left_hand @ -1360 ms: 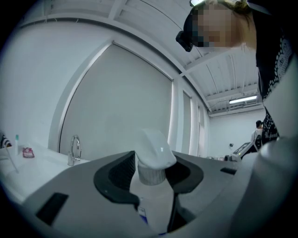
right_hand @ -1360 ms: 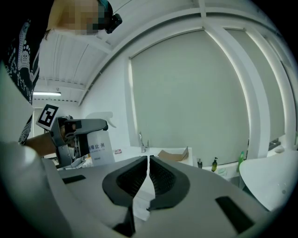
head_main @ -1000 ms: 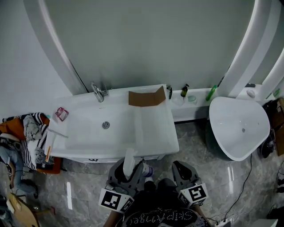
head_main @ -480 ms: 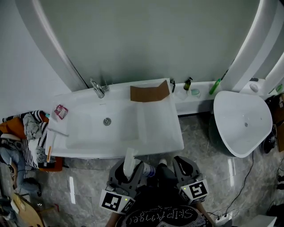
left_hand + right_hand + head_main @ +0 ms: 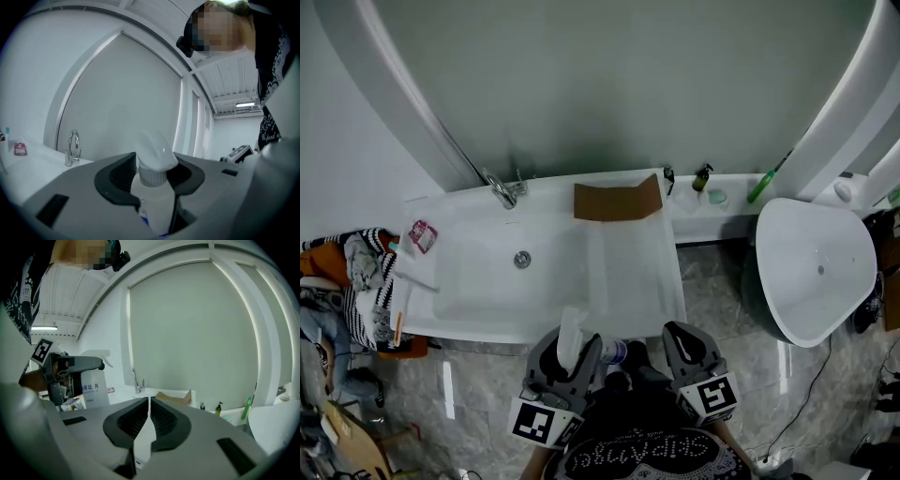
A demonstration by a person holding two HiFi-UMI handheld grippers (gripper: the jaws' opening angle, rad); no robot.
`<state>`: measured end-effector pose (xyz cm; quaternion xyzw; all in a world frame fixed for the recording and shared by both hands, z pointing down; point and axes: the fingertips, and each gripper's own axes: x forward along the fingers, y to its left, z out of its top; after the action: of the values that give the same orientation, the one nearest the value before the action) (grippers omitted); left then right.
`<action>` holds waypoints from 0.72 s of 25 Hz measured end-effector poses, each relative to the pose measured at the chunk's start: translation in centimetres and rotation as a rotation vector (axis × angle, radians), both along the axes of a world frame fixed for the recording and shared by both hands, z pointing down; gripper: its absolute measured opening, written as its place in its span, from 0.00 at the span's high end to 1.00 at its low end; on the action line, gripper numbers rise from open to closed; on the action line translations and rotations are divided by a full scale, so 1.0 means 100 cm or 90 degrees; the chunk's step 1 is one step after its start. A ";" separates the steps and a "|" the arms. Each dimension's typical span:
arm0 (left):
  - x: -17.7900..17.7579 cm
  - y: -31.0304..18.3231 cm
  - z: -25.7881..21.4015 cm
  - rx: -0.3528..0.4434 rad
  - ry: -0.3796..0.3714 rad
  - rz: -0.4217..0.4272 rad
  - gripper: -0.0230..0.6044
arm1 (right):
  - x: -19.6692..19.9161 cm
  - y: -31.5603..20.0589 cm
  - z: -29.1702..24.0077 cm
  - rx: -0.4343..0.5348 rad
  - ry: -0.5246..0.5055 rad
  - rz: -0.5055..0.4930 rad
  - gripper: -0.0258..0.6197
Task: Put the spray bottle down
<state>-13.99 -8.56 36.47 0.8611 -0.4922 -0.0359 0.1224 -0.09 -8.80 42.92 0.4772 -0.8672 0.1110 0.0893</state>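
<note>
**Item: spray bottle** [image 5: 572,328], held upright in the left gripper [image 5: 570,345].
- Grip: the left jaws are closed on it just below the collar. The trigger head stands above the pads and the body hangs beneath.
- Material: smooth white plastic trigger head, ribbed collar, and a translucent white body with a blue-printed label.

**Item: right gripper** [image 5: 689,345], at 3 o'clock of the bottle. Its ribbed dark pads are pressed together with nothing between them.

**Change noted:** compared with a second ago, the table [image 5: 633,272] sits lower in the head view. Both grippers have come up to its near edge, and the bottle head now overlaps that edge.

**Reading:** the bottle is still being carried in and has not been released. The flat stretch of table at 12 o'clock looks like the likely landing spot.

**Surroundings:**
- Table: glossy white and rectangular, with a shallow moulded basin [image 5: 487,267] at 11 o'clock of the bottle.
- Tap [image 5: 502,190]: curved chrome, further off at 11 o'clock.
- Cardboard piece [image 5: 617,202]: matte brown and folded, at 12 o'clock.
- Tub [image 5: 816,272]: smooth white with rounded sides, at 2 o'clock.
- Floor [image 5: 722,281]: polished grey marbled tile.
</note>
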 end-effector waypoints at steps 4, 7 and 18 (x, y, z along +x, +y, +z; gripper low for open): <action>0.007 -0.023 -0.003 0.009 0.007 -0.019 0.68 | 0.010 -0.023 0.003 0.003 0.006 -0.010 0.92; 0.013 -0.037 -0.002 0.011 0.004 -0.032 0.68 | 0.016 -0.039 0.002 0.000 0.001 -0.017 0.92; 0.038 -0.074 0.005 0.019 -0.003 -0.067 0.68 | 0.048 -0.087 0.005 0.012 -0.005 -0.037 0.92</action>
<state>-10.16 -15.95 36.99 0.8356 -0.5368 -0.0477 0.1067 4.70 -17.55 43.40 0.4521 -0.8821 0.1020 0.0842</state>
